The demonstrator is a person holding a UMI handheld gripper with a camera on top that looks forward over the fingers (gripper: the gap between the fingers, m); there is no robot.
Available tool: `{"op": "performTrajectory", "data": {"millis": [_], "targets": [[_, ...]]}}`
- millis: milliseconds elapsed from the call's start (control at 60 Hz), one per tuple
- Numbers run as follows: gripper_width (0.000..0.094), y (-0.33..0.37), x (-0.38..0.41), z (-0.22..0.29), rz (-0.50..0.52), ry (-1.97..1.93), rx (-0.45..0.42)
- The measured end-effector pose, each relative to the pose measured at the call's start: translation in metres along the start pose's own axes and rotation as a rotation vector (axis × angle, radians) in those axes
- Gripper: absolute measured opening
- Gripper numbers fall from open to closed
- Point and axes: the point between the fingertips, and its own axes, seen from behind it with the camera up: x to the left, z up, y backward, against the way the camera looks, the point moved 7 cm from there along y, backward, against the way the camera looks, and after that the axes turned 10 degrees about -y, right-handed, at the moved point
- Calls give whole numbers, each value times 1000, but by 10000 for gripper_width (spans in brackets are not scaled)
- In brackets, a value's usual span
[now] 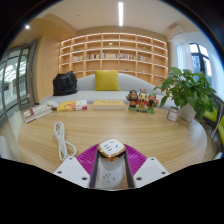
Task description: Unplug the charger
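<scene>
My gripper (111,165) is shut on a white charger block (110,160) with a gold-rimmed square top face. Both purple pads (88,158) press on its sides, and it is held above the wooden table (140,125). A white cable (61,138) lies coiled on the table to the left of the fingers. I cannot see any socket or power strip, and no cable shows attached to the charger.
At the table's far side lie a yellow box and papers (78,104), small toys (142,100) and a potted plant (188,92) at the right. A sofa with a yellow cushion (106,80) and wall shelves (115,55) stand beyond.
</scene>
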Motion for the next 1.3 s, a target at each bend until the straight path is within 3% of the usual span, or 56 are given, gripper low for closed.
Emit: {"op": "performTrajectory", "data": {"millis": [167, 467, 483, 550, 600, 700, 800, 1067, 1217, 1300], "targets": [[290, 0, 3, 3, 3, 8, -2], [261, 4, 1, 8, 35, -25, -20], [259, 9, 1, 18, 41, -27, -51], [253, 46, 7, 106, 6, 124, -400], [250, 62, 19, 168, 38, 106, -491], [250, 70, 19, 233, 136, -30, -459], [250, 61, -9, 241, 81, 3, -441], [308, -2, -78, 60, -21, 3, 14], [402, -11, -94, 9, -42, -47, 143], [450, -15, -100, 7, -54, -68, 145]]}}
